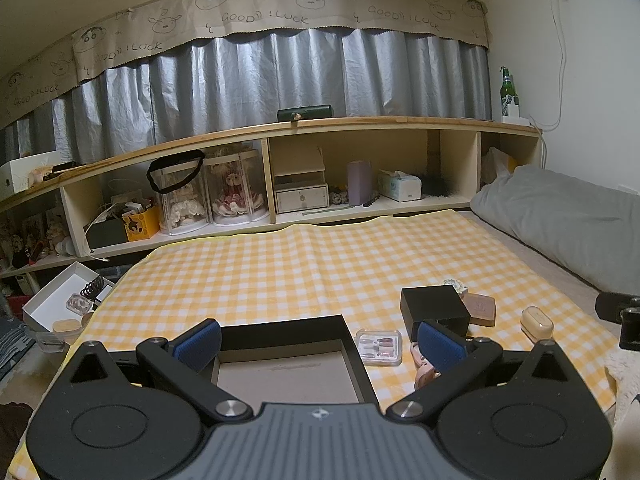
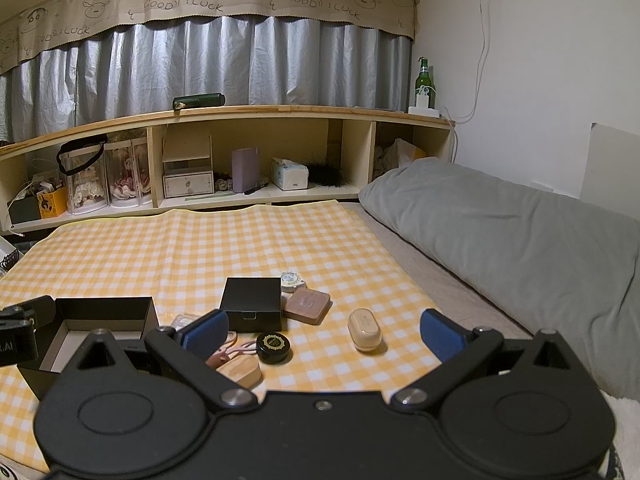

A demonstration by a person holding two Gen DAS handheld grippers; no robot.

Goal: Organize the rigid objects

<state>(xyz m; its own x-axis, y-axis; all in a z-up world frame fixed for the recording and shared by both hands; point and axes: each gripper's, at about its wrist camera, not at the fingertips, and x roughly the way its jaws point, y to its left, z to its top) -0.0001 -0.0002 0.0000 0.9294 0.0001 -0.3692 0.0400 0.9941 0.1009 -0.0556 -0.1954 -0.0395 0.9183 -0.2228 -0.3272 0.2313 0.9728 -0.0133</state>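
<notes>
on the yellow checked cloth in front of me an open black tray box (image 2: 105, 312) lies at the near left, empty, with a shut black cube box (image 2: 251, 306) to its right. around the cube lie a clear case (image 1: 379, 346), a brown compact (image 2: 307, 305), a white round tin (image 2: 292, 280), a cream oval case (image 2: 364, 329), a black round jar (image 2: 273, 346), a wooden lidded pot (image 2: 241, 373) and a pink clip (image 2: 230, 354).

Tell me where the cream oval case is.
The cream case lies on the checked cloth, between the open jaws in the right wrist view, apart from the others: right of the black jar, front-right of the brown compact.
</notes>
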